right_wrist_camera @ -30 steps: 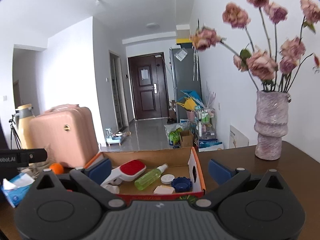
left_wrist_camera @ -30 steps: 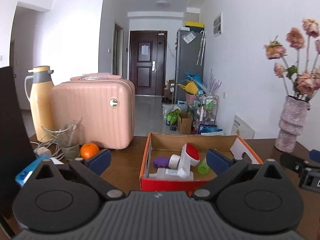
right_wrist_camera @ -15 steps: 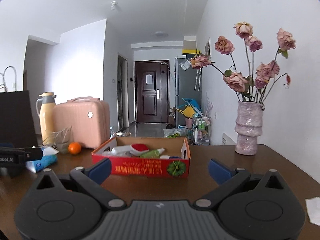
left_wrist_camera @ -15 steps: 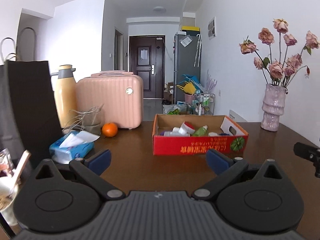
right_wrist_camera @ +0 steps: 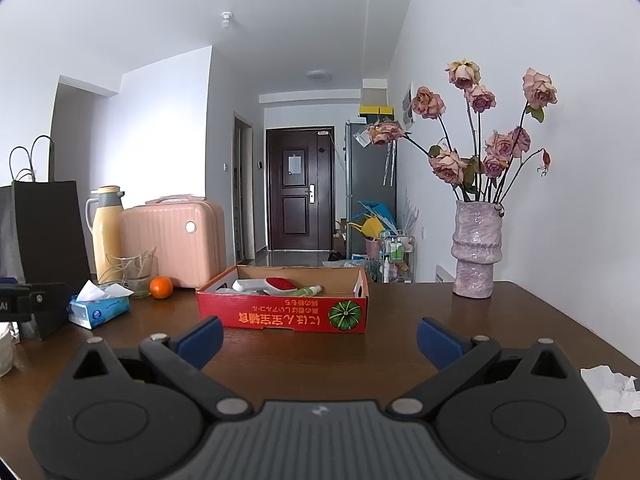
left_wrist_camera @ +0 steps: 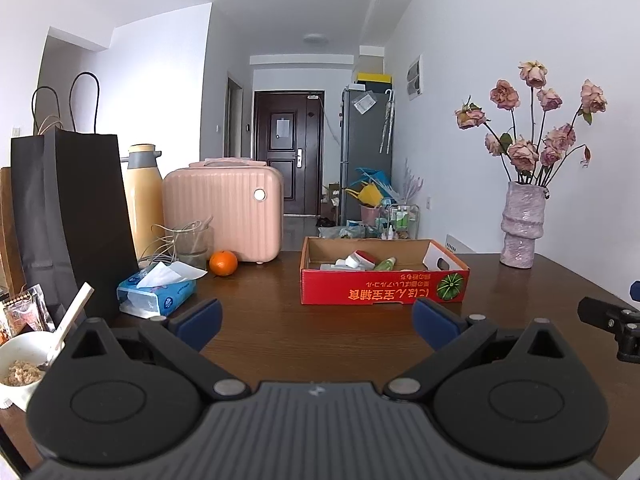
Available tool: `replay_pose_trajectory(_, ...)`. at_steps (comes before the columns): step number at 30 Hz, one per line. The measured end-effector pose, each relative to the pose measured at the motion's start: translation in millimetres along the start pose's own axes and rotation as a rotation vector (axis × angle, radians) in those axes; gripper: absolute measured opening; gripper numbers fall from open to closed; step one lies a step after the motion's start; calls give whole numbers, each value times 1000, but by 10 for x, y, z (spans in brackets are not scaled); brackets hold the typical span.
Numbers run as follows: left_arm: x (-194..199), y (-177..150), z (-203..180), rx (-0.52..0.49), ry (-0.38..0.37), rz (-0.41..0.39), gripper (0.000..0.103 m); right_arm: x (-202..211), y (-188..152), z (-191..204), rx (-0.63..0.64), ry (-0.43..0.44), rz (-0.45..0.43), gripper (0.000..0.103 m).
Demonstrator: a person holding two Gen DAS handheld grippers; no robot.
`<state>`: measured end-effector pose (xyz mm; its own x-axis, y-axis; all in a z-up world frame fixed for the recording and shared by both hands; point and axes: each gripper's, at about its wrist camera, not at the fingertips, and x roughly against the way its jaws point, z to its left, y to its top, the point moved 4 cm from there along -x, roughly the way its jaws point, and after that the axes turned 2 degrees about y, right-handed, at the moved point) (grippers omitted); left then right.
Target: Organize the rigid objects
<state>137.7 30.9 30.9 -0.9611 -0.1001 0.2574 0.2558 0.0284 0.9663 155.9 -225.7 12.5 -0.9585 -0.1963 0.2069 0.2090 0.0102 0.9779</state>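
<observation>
On the brown surface [left_wrist_camera: 312, 332] in front of my left gripper [left_wrist_camera: 316, 320] stands the red box [left_wrist_camera: 384, 290], well apart from my fingers [left_wrist_camera: 200, 318], which are wide apart and hold nothing. Inside the box I see a white brush with a red head [left_wrist_camera: 358, 258] and a green bottle [left_wrist_camera: 385, 265] lying side by side. To the left of the box are an orange [left_wrist_camera: 223, 263], a blue tissue pack [left_wrist_camera: 157, 295], a pink case [left_wrist_camera: 226, 210] and a black paper bag [left_wrist_camera: 72, 216]. A bowl with a spoon [left_wrist_camera: 20, 364] is near the left edge.

From my right gripper [right_wrist_camera: 320, 338], the same box is ahead and a little to the left. These fingers [right_wrist_camera: 438, 340] are also spread wide, empty, above the bare surface. A vase with dried roses [right_wrist_camera: 476, 248] stands to the right of the box, and a crumpled white paper [right_wrist_camera: 612, 390] lies near the right edge.
</observation>
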Motion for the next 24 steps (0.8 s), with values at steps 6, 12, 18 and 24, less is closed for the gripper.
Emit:
replay_pose_trajectory(6,30,-16,-7,1,-5,2,103,40,1,32,6,1,-3,103)
replay_pose_trajectory(12,36,-20,0,3,-7,2,103,37,12,51,11,4,-2,103)
replay_pose_trajectory(18,40,-24,3,3,-8,2,103,37,11,56,13,4,-1,103)
replay_pose_trajectory(24,39,-25,3,2,-8,1,103,37,11,57,13,4,-1,103)
